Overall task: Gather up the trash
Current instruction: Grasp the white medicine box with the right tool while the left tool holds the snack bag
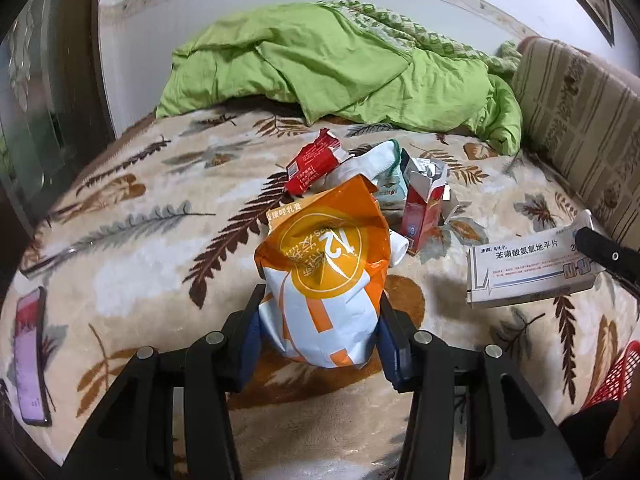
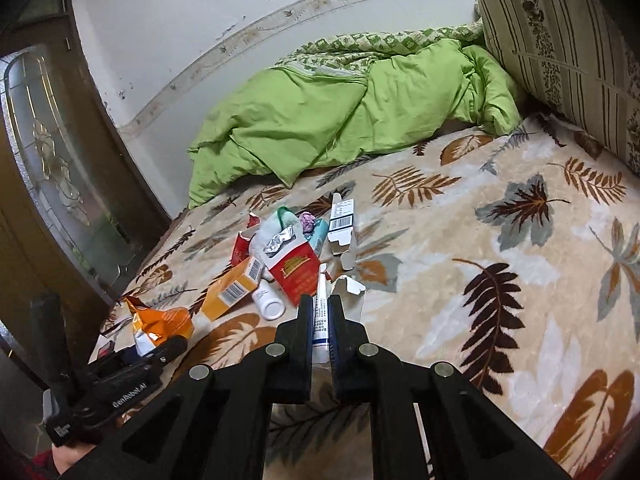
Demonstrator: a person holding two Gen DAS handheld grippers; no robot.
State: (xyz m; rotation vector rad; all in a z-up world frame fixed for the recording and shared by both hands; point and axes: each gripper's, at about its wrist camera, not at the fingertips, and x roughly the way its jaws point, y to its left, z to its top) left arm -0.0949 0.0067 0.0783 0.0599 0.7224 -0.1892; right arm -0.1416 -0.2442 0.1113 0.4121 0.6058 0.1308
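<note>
My left gripper [image 1: 320,300] is shut on an orange and white snack bag [image 1: 328,268] and holds it above the leaf-patterned bed blanket [image 1: 160,248]. The bag also shows in the right wrist view [image 2: 156,326]. My right gripper [image 2: 322,300] is shut on a flat white medicine box [image 2: 320,320], which also shows in the left wrist view [image 1: 532,272]. A trash pile lies on the bed: a red packet [image 1: 314,162], a red carton [image 2: 298,272], an orange box [image 2: 232,290], a white bottle [image 2: 268,300] and a white barcode box [image 2: 342,224].
A green quilt [image 2: 340,120] is bunched at the back by the wall. A striped cushion [image 2: 560,40] stands at the right. A phone [image 1: 30,356] lies at the bed's left edge. A red basket [image 1: 616,376] is at the lower right. A glass door [image 2: 60,180] is at the left.
</note>
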